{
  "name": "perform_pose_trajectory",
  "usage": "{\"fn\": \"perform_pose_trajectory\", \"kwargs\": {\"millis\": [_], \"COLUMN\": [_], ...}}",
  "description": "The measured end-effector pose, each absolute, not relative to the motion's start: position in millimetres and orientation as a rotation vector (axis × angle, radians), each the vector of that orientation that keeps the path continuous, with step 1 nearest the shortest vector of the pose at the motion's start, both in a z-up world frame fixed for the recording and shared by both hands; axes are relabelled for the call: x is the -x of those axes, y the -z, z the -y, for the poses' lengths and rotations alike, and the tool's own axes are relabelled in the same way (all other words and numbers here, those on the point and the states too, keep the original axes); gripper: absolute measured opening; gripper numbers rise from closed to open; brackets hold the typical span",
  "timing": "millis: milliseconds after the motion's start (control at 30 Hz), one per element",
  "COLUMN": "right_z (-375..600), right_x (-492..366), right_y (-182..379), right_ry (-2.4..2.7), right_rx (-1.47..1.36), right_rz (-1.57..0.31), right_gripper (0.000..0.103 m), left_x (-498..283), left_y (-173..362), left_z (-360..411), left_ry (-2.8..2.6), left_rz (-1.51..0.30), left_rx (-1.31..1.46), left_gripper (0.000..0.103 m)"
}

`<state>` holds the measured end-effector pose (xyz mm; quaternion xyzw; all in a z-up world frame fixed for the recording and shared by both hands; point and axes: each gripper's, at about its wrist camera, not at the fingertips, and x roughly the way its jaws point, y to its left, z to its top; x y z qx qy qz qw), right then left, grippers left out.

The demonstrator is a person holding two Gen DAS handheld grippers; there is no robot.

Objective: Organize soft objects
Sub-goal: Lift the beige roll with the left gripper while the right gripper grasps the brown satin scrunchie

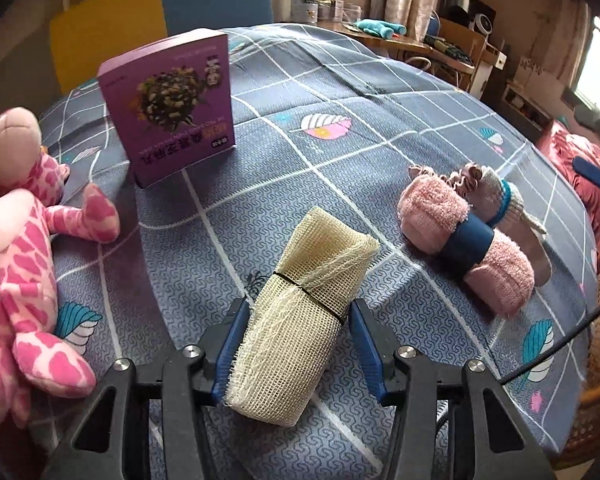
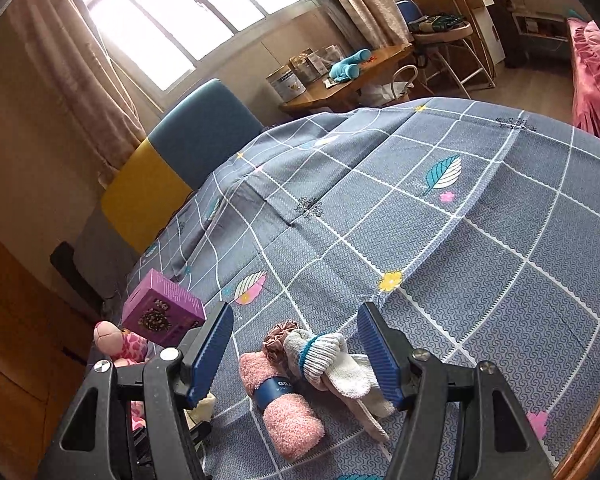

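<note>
A cream mesh roll (image 1: 304, 312) tied with a black band lies on the blue checked cloth between the fingers of my left gripper (image 1: 296, 344); the pads stand close on both sides of it, a small gap on the right. A pink fluffy sock roll (image 1: 464, 244) with a blue band lies to its right, beside a grey-white sock bundle (image 1: 496, 200) and a brown scrunchie (image 1: 466, 178). My right gripper (image 2: 296, 356) is open above the pink roll (image 2: 284, 404), sock bundle (image 2: 332, 364) and scrunchie (image 2: 278, 336). A pink plush toy (image 1: 16, 276) lies at the left.
A purple box (image 1: 172, 104) stands upright behind the mesh roll; it also shows in the right wrist view (image 2: 164, 308). A yellow and blue chair back (image 1: 160, 16) stands behind the table. The table's wooden edge (image 2: 596, 428) is at the right.
</note>
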<state>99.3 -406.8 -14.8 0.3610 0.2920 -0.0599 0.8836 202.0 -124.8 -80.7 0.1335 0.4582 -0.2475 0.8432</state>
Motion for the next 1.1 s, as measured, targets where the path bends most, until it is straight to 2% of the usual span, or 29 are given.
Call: {"fn": "perform_pose_trajectory", "kwargs": {"millis": [233, 333, 533, 667, 867, 1100], "right_z": [402, 390, 353, 326, 291, 279], "right_x": [-104, -109, -136, -157, -183, -213], "right_y": [19, 16, 24, 27, 26, 56], "right_ry": [0.088, 0.068, 0.025, 0.008, -0.033, -0.101], "right_rx": [-0.750, -0.679, -0.441, -0.191, 0.191, 0.356], "right_rz": [-0.642, -0.664, -0.846, -0.940, -1.007, -1.131], "right_gripper": [0.065, 0.058, 0.045, 0.041, 0.041, 0.041], "left_x": [-174, -152, -114, -97, -84, -75], "left_y": [54, 54, 47, 38, 29, 26], "left_z": [88, 78, 56, 41, 22, 14], "left_ry": [0.487, 0.488, 0.489, 0.501, 0.506, 0.514], "left_rz": [-0.926, -0.925, -0.915, -0.903, -0.888, -0.883], "left_rx": [-0.133, -0.102, -0.069, -0.042, 0.016, 0.055], "left_gripper": [0.052, 0.052, 0.052, 0.053, 0.053, 0.053]}}
